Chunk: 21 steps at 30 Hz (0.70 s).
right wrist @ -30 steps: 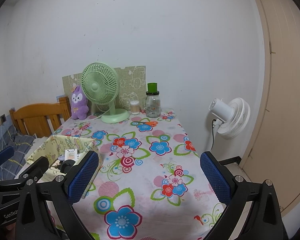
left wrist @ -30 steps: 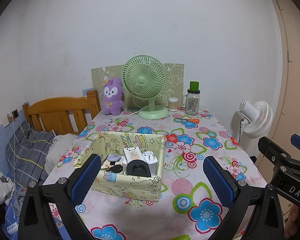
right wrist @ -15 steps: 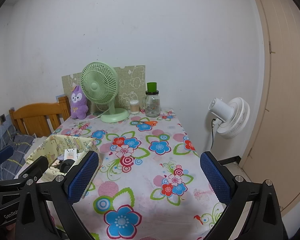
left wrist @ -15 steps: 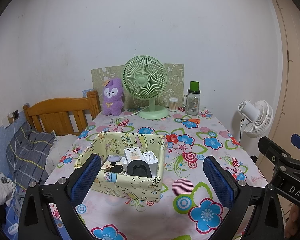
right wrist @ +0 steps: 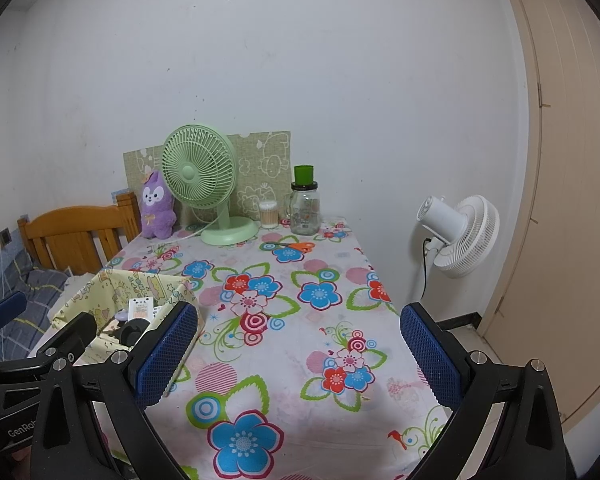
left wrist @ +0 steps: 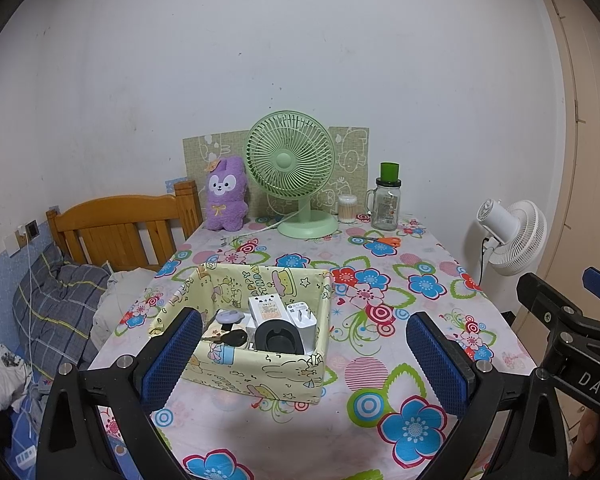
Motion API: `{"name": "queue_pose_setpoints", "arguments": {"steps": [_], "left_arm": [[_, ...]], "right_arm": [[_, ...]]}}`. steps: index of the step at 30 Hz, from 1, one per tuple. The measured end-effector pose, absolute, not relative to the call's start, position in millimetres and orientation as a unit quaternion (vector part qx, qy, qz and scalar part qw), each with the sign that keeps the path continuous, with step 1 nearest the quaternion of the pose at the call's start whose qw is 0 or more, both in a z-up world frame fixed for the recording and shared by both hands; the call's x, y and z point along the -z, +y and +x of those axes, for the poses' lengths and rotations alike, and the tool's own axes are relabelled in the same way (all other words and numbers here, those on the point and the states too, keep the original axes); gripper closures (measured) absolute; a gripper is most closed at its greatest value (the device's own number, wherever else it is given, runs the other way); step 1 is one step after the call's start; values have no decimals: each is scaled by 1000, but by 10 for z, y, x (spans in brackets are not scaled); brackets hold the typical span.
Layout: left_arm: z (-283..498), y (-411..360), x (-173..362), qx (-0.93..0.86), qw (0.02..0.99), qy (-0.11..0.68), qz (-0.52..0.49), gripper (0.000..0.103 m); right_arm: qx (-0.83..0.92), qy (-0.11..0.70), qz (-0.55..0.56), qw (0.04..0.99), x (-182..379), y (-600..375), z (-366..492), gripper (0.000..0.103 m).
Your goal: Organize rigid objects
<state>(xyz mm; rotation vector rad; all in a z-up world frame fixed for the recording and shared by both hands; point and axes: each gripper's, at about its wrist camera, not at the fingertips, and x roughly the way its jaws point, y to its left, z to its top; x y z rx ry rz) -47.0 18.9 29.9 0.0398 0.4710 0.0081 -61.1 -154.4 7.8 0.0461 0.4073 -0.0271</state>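
A yellow patterned fabric box (left wrist: 256, 374) sits on the floral table at the left-front. Inside it lie a white card box (left wrist: 265, 308), a white plug adapter (left wrist: 302, 317), a black round holder (left wrist: 279, 339), a black key fob (left wrist: 234, 338) and a lilac cap (left wrist: 229, 315). My left gripper (left wrist: 306, 364) hovers open just in front of the box, nothing between its blue pads. My right gripper (right wrist: 298, 358) is open over bare tablecloth to the right of the box (right wrist: 112, 286). Orange scissors (left wrist: 380, 241) lie near the back.
At the back stand a green desk fan (left wrist: 292, 172), a purple plush (left wrist: 225, 194), a cotton-swab jar (left wrist: 347, 208) and a glass jar with green lid (left wrist: 386, 202). A white floor fan (right wrist: 458, 236) is right of the table, a wooden bed frame (left wrist: 120, 232) left.
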Motion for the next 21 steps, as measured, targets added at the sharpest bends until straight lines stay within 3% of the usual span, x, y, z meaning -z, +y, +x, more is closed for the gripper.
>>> {"name": "queue_pose_setpoints", "arguments": {"steps": [21], "left_arm": [[-461, 181, -270, -7, 972, 235, 21, 0]], "right_arm": [[16, 206, 25, 978, -55, -1527, -586, 0]]}}
